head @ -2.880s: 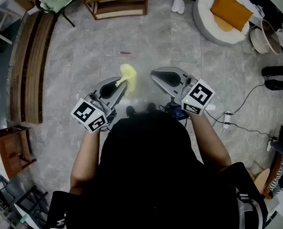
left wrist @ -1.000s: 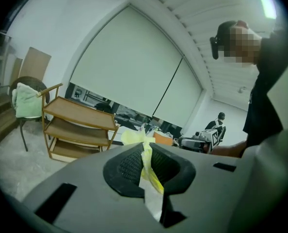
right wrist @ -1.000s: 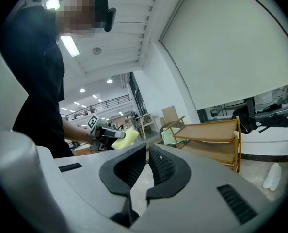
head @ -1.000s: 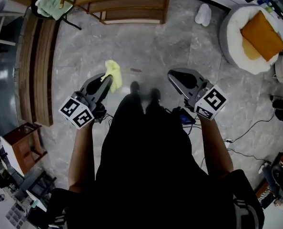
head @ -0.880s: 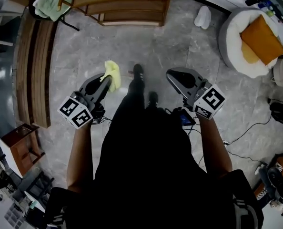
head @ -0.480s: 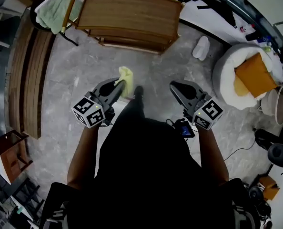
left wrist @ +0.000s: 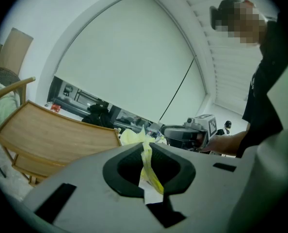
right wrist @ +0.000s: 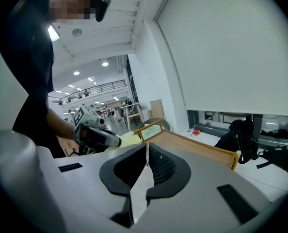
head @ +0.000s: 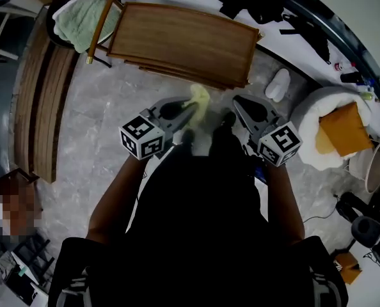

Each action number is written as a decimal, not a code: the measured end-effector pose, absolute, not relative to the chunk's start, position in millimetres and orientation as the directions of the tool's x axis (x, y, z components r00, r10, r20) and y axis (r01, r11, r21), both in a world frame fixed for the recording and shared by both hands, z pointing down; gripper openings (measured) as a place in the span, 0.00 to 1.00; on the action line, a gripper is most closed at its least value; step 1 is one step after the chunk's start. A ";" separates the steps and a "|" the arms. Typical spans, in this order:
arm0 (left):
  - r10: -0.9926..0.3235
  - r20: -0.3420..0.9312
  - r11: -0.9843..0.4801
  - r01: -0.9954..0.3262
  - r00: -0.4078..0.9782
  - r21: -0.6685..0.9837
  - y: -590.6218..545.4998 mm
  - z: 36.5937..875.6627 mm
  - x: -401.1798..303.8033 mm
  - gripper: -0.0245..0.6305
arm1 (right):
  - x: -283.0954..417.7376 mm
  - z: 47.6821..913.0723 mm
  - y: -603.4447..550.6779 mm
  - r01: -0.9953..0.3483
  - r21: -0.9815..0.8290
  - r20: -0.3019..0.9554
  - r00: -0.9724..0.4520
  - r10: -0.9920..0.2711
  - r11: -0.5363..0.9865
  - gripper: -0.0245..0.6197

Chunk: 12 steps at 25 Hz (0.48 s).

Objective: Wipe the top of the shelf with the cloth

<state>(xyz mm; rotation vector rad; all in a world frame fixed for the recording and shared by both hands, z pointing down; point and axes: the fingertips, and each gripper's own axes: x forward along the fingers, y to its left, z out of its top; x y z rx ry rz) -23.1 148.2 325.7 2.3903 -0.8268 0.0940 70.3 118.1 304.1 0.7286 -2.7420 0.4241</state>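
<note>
The left gripper (head: 191, 109) was closed on a crumpled pale-yellow cloth (head: 200, 97), with the fabric pinched between its jaws and a tuft projecting past the tips. The right gripper (head: 237, 101) had its jaws pressed together, holding nothing. Both were at the near edge of the brown wooden shelf (head: 183, 42). Whether the cloth touched the shelf could not be determined.
</note>
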 end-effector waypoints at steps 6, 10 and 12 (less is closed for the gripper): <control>-0.533 0.343 -0.565 -0.627 0.774 0.537 80.0 354.8 22.2 0.08 | 106.1 343.3 26.2 -0.516 -0.249 0.400 -0.825 -0.398 0.819 0.08; -0.510 0.415 -0.518 -0.654 0.754 0.552 39.9 368.7 55.8 0.08 | 134.1 358.8 -26.5 -0.507 -0.285 0.434 -0.825 -0.362 0.813 0.08; -0.481 0.458 -0.499 -0.663 0.748 0.558 23.8 382.3 70.9 0.08 | 149.5 370.0 -47.4 -0.515 -0.297 0.459 -0.815 -0.353 0.804 0.08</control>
